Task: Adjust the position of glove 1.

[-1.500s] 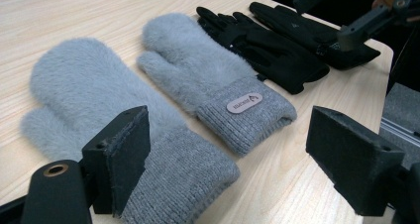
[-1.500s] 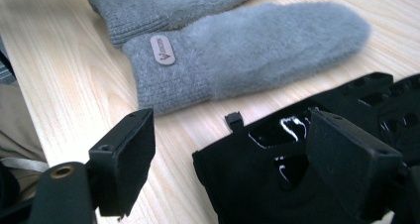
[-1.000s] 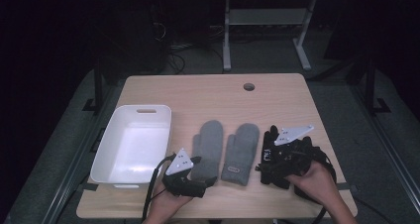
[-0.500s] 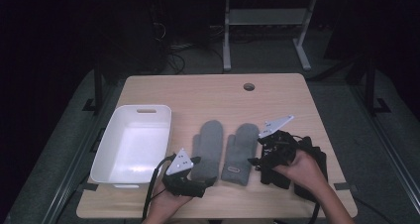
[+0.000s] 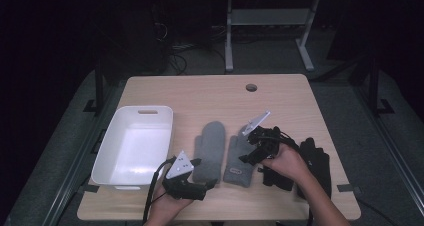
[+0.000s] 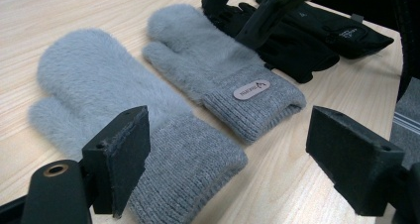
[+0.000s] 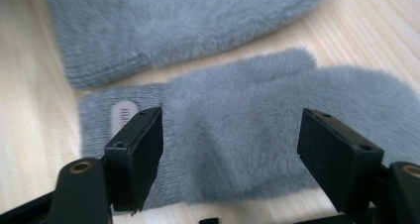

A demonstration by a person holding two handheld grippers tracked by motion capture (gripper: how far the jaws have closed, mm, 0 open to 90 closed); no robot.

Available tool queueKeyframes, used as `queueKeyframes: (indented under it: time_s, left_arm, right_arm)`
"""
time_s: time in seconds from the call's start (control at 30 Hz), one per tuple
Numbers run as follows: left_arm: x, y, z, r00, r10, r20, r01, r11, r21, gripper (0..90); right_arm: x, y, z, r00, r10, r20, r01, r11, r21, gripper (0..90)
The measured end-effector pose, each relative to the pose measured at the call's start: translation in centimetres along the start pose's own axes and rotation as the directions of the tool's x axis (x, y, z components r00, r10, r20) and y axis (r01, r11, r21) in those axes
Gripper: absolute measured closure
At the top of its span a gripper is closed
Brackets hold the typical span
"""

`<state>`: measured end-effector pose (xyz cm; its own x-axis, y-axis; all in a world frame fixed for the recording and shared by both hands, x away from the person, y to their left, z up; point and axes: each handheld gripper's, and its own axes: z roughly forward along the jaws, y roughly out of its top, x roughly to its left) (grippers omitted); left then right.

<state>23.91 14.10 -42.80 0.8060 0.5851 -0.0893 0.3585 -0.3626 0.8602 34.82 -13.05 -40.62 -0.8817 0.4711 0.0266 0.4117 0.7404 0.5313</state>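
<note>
Starting at the left of the tabletop (image 5: 210, 88), a white tub (image 5: 135, 146) sits empty, and just right of it the left gripper (image 5: 197, 178) rests low by the near edge, its fingers (image 6: 119, 157) spread and released, pointed at the cuff of the left grey mitten (image 5: 209, 151), which lies flat between the tub and its twin. Next comes the right grey mitten (image 5: 240, 158), flat too, with a small label on its cuff (image 6: 251, 89), lying just beside the first without overlapping it. Over this second mitten is where the change lies: a second ago the right gripper (image 5: 250, 153) hung off to the right above the black gloves (image 5: 310, 161); now it has swung leftward and lower, and sits above the mitten's body. Its fingers (image 7: 136, 149) have just been closing a little, yet they stand wide and released, with the mitten's fluffy palm below and between them but nothing pressed. That suggests the right mitten is the pick, with the grasp not yet made; the tub looks the likely destination. Farthest right, the black gloves lie untouched near the edge.
</note>
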Motion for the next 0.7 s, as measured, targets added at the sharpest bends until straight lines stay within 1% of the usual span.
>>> queueKeyframes:
  time_s: [0.03,0.07,0.1,0.13,0.2,0.3,0.37,0.4,0.43,0.47,0.5,0.53,0.6,0.63,0.7]
  left_arm:
    - [0.0,0.0,0.0,1.0,0.0,0.0,0.0,1.0,0.0,16.8]
    - [0.0,0.0,0.0,1.0,-0.001,0.002,0.001,1.0,0.002,16.8]
    - [0.0,0.0,0.0,1.0,-0.001,0.002,0.001,1.0,0.002,16.8]
    - [0.0,0.0,0.0,1.0,-0.001,0.002,0.001,1.0,0.001,16.8]
    - [0.0,-0.1,0.0,1.0,-0.002,0.002,0.002,1.0,0.003,16.8]
    - [-0.1,-0.1,0.0,1.0,-0.003,0.001,0.003,1.0,-0.001,16.8]
    - [-0.1,0.0,-0.1,1.0,-0.002,-0.001,0.002,1.0,0.0,16.8]
    - [-0.1,0.0,-0.1,1.0,0.0,0.0,0.0,1.0,0.002,16.8]
    - [-0.1,0.0,-0.1,1.0,0.0,0.0,0.0,1.0,0.002,16.8]
    - [-0.1,0.0,0.0,1.0,0.0,0.001,0.0,1.0,0.002,16.8]
    - [-0.2,0.0,0.0,1.0,0.002,0.002,-0.002,1.0,0.002,16.8]
    - [-0.2,0.0,0.1,1.0,0.003,0.003,-0.003,1.0,0.005,16.8]
    - [-0.2,0.0,0.1,1.0,0.005,0.005,-0.005,1.0,0.007,16.8]
    - [-0.3,0.0,0.1,1.0,0.001,0.005,-0.001,1.0,0.005,16.8]
    - [-0.4,0.0,0.1,1.0,0.007,0.004,-0.007,1.0,0.003,16.8]
  right_arm:
    - [0.0,0.0,0.0,1.0,0.0,0.0,0.0,1.0,0.0,25.5]
    - [-0.2,0.1,0.6,1.0,0.002,0.002,-0.002,1.0,0.018,25.6]
    - [-0.2,0.1,0.6,1.0,0.002,0.002,-0.002,1.0,0.018,25.6]
    - [-0.3,0.2,1.1,1.0,-0.005,0.005,0.005,0.999,0.035,28.0]
    - [-0.4,0.3,1.5,0.9998,-0.011,0.018,0.01,0.999,0.049,28.7]
    - [-0.6,0.3,1.9,0.9995,-0.006,0.031,0.004,0.998,0.062,30.0]
    - [-0.8,0.2,2.4,0.9994,-0.006,0.035,0.003,0.996,0.087,32.3]
    - [-0.9,0.1,2.9,0.9991,-0.005,0.041,0.0,0.993,0.118,34.0]
    - [-0.9,0.0,3.1,0.9991,-0.002,0.042,-0.003,0.992,0.124,34.1]
    - [-1.0,-0.1,3.3,0.9989,0.01,0.046,-0.016,0.991,0.13,34.2]
    - [-1.0,-0.2,3.5,0.9985,0.036,0.042,-0.041,0.99,0.133,34.3]
    - [-1.1,-0.3,3.6,0.9983,0.045,0.036,-0.05,0.989,0.136,34.9]
    - [-1.1,-0.4,3.7,0.9981,0.049,0.038,-0.054,0.989,0.136,36.4]
    - [-1.1,-0.6,3.8,0.9976,0.053,0.044,-0.058,0.989,0.133,38.1]
    - [-1.0,-1.0,3.8,0.997,0.06,0.049,-0.066,0.99,0.124,42.4]
